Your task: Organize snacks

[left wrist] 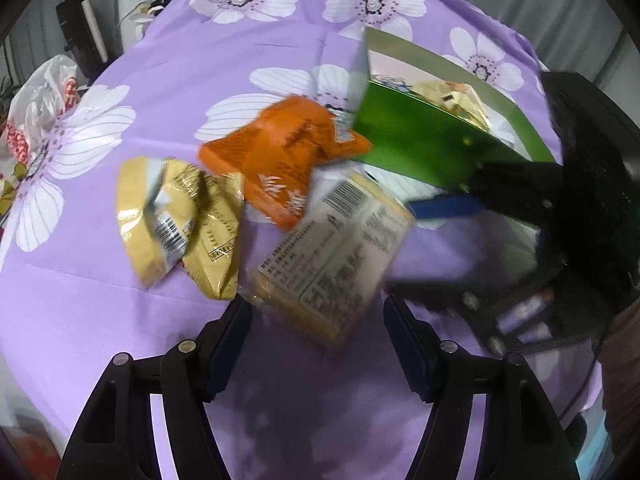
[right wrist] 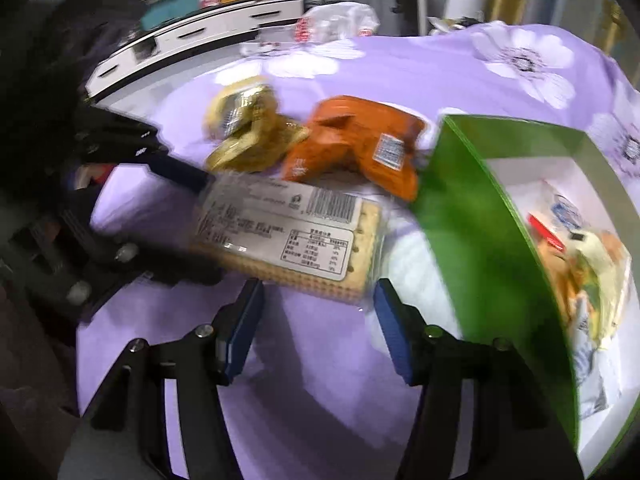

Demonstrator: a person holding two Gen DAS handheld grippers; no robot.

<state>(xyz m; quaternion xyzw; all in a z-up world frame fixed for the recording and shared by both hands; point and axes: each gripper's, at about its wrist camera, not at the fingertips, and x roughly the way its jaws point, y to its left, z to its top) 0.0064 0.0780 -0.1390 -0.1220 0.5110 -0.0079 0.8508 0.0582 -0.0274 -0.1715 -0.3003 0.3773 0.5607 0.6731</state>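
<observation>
A clear-wrapped cracker pack [left wrist: 332,248] [right wrist: 280,232], label side up, hangs blurred just above the purple cloth between both grippers. My right gripper [right wrist: 318,286] is shut on its long near edge, both blue pads against it. My left gripper [left wrist: 316,312] straddles the pack's end, jaws apart, with a narrow gap at its right pad. An orange snack bag [left wrist: 280,152] [right wrist: 352,140] and two yellow bags [left wrist: 180,216] [right wrist: 248,128] lie behind the pack. The open green box [left wrist: 420,140] [right wrist: 472,220] stands to the right, with several snacks [right wrist: 592,272] inside.
A purple flowered cloth [left wrist: 120,320] covers the table. A white plastic bag [left wrist: 40,96] sits at the far left edge. A white drawer cabinet [right wrist: 192,36] stands beyond the table. A person's sleeve [left wrist: 620,360] shows at the right.
</observation>
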